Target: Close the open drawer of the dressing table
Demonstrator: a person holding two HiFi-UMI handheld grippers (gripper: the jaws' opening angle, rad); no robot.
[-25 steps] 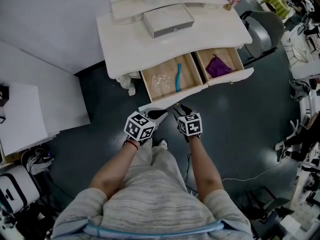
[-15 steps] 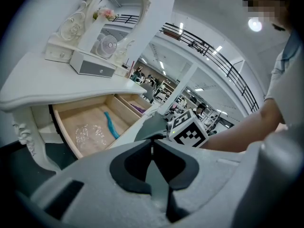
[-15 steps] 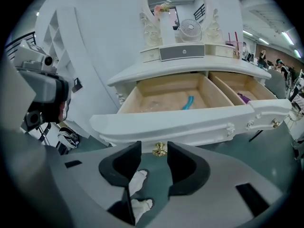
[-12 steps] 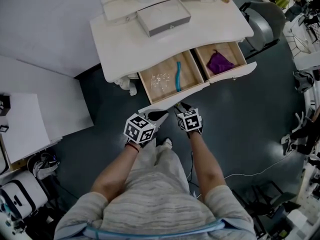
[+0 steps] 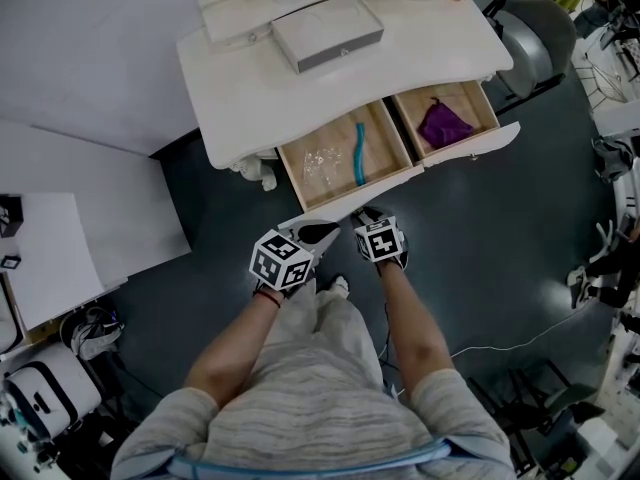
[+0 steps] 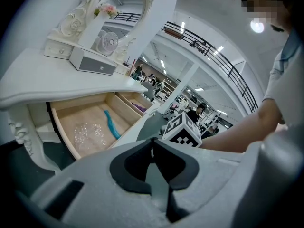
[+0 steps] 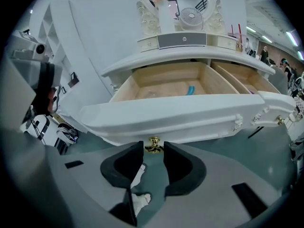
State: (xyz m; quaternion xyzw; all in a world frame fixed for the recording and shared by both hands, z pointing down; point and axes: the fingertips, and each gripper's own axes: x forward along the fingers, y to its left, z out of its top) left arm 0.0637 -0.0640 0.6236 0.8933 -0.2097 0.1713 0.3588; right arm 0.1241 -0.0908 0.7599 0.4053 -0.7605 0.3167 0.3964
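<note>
The white dressing table has two wooden drawers pulled out. The left drawer holds a teal strip and clear plastic; the right drawer holds a purple cloth. My right gripper is open just in front of the left drawer's white front panel, with the gold knob at the gap between its fingertips. My left gripper is shut on nothing, beside the right one and slightly further back. In the left gripper view the left gripper points past the drawer's corner.
A grey box, a fan and a mirror stand on the tabletop. A grey chair sits to the right of the table. White panels lie on the floor at the left, with cables and equipment along the right edge.
The head view has shifted a little. Both grippers stay at the left drawer's front, the right one slightly nearer the knob. The drawers have not moved.
</note>
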